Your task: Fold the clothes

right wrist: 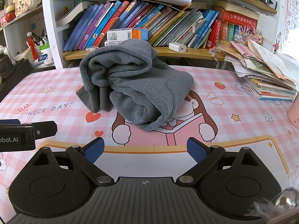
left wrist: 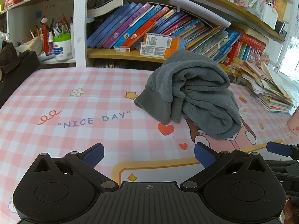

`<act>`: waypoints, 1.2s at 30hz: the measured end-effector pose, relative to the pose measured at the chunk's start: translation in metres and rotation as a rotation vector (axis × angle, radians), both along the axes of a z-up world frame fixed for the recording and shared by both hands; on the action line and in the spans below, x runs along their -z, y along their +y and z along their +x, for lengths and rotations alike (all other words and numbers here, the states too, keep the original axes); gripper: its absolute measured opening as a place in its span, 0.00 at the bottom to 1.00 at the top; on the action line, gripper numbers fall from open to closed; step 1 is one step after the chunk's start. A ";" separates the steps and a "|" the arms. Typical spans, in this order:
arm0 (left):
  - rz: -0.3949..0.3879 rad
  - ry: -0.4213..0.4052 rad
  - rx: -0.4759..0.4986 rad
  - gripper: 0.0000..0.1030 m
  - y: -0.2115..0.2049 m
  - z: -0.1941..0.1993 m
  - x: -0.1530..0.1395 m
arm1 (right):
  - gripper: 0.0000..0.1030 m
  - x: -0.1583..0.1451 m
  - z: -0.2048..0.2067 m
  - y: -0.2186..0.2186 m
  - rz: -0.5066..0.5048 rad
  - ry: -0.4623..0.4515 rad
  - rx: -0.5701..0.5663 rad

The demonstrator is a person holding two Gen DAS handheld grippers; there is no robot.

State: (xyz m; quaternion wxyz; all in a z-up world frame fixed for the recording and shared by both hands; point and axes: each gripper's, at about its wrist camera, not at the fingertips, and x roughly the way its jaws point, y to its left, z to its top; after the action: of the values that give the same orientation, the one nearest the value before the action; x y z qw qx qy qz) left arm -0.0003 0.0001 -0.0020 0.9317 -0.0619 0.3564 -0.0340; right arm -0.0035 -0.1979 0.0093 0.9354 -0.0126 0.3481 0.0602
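1. The left tongs (left wrist: 148, 155) hang just above the tabletop with their blue pads spread wide, and nothing sits between them.
2. The right tongs (right wrist: 145, 150) are just as far apart and also empty, level with the left pair and close beside it; each shows at the edge of the other's view.
3. Below both pairs lies the tabletop (left wrist: 56, 93), covered in a pink and white check mat printed with "NICE DAY", hearts, stars and a cartoon girl reading.
4. Ahead of the tongs, apart from both, a grey sweatshirt (right wrist: 138, 85) lies in a crumpled heap on the mat, partly over the cartoon girl. A ribbed cuff (left wrist: 149, 100) sticks out on its left side, flat against the mat.
5. To the right of the heap, a slumping stack of booklets and papers (right wrist: 265, 78) rests on the tabletop, and a pink cup (right wrist: 294, 110) stands at the far right edge.
6. Behind it all, a wooden shelf (right wrist: 196, 53) holds a leaning row of books (left wrist: 149, 24), some small orange and white boxes and a white charger (right wrist: 177, 47).
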 end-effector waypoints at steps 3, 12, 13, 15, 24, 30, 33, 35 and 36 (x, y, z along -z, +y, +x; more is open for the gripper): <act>0.004 -0.008 0.001 1.00 0.000 0.000 0.000 | 0.93 0.000 0.000 0.000 0.001 0.001 0.000; 0.017 -0.057 0.005 1.00 -0.003 -0.003 -0.001 | 0.93 0.002 0.003 0.000 0.001 0.008 -0.005; 0.018 -0.052 0.007 1.00 -0.003 -0.002 -0.001 | 0.93 0.003 0.003 0.000 0.002 0.008 -0.007; 0.018 -0.024 0.009 1.00 -0.003 0.001 0.000 | 0.93 0.003 0.004 0.000 0.002 0.010 -0.009; 0.002 0.002 -0.003 1.00 -0.001 0.003 0.003 | 0.93 0.007 0.008 0.003 0.003 0.023 -0.041; -0.002 0.020 -0.007 1.00 -0.004 0.004 0.006 | 0.93 0.009 0.011 -0.002 0.007 0.028 -0.045; -0.009 0.032 -0.017 1.00 -0.005 0.006 0.007 | 0.92 0.010 0.013 -0.005 0.009 0.030 -0.046; -0.016 0.041 -0.019 1.00 -0.006 0.007 0.008 | 0.90 0.011 0.014 -0.007 0.011 0.032 -0.046; -0.019 0.047 -0.015 1.00 -0.006 0.008 0.009 | 0.90 0.011 0.015 -0.008 0.012 0.033 -0.046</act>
State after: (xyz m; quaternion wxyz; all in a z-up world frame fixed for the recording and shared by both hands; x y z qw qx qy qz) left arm 0.0077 -0.0059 -0.0107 0.9227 -0.0740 0.3773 -0.0290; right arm 0.0113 -0.2059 -0.0021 0.9281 -0.0141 0.3625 0.0840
